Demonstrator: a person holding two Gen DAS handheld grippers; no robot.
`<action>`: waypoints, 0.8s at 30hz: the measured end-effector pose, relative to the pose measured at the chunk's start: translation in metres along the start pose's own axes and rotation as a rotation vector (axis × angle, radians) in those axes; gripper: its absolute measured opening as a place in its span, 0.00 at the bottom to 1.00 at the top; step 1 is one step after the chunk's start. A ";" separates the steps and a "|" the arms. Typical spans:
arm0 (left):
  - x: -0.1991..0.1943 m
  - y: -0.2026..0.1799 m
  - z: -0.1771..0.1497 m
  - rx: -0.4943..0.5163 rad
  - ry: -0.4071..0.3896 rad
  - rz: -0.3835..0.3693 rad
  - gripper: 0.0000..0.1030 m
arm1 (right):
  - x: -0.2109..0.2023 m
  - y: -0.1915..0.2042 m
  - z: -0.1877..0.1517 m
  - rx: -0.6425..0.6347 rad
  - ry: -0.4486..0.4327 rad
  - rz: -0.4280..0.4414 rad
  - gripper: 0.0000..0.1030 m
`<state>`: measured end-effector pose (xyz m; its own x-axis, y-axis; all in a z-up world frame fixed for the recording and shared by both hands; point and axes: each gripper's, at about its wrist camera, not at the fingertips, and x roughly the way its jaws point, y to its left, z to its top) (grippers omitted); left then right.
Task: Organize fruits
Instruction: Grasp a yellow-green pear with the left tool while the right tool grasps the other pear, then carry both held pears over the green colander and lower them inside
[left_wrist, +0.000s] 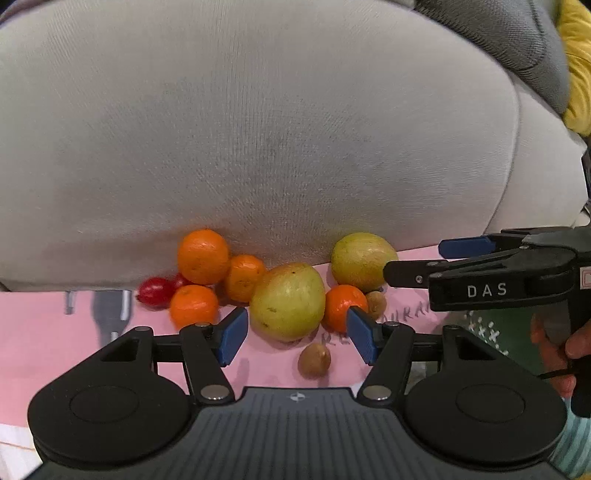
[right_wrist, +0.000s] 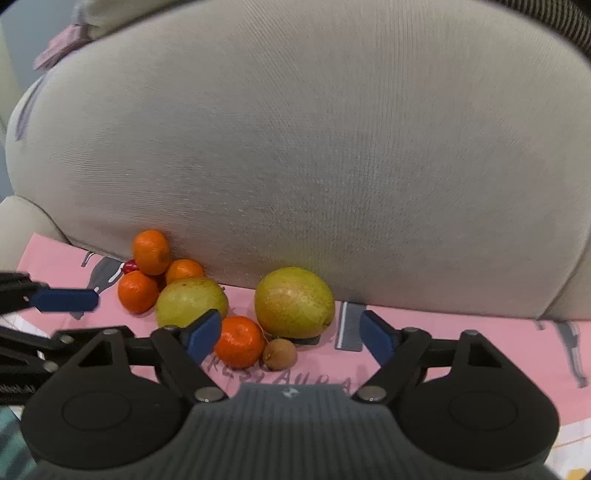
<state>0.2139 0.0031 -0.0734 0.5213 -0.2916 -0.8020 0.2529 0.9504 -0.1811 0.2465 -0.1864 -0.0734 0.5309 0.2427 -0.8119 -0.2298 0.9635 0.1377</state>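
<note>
Soft, even indoor light; strong fisheye bending at edges, slight blur throughout.

"DAS" is read in white letters on the black body of the right gripper (left_wrist: 413, 264), seen in the left wrist view; handwritten dark lettering is seen on the pink sheet (right_wrist: 424, 347) below the fruit, partly hidden, with only fragments like "RES" and "AUR" made out
</note>
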 end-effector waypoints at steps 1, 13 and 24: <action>0.006 0.000 0.001 -0.006 0.006 0.000 0.70 | 0.007 -0.003 0.003 0.017 0.018 0.007 0.76; 0.057 0.024 0.007 -0.145 0.055 -0.041 0.72 | 0.074 -0.022 0.019 0.167 0.160 0.054 0.73; 0.082 0.034 0.005 -0.214 0.059 -0.071 0.73 | 0.092 -0.020 0.016 0.184 0.180 0.067 0.65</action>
<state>0.2692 0.0111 -0.1429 0.4580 -0.3573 -0.8140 0.1055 0.9311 -0.3493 0.3131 -0.1812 -0.1414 0.3617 0.2984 -0.8832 -0.0987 0.9543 0.2820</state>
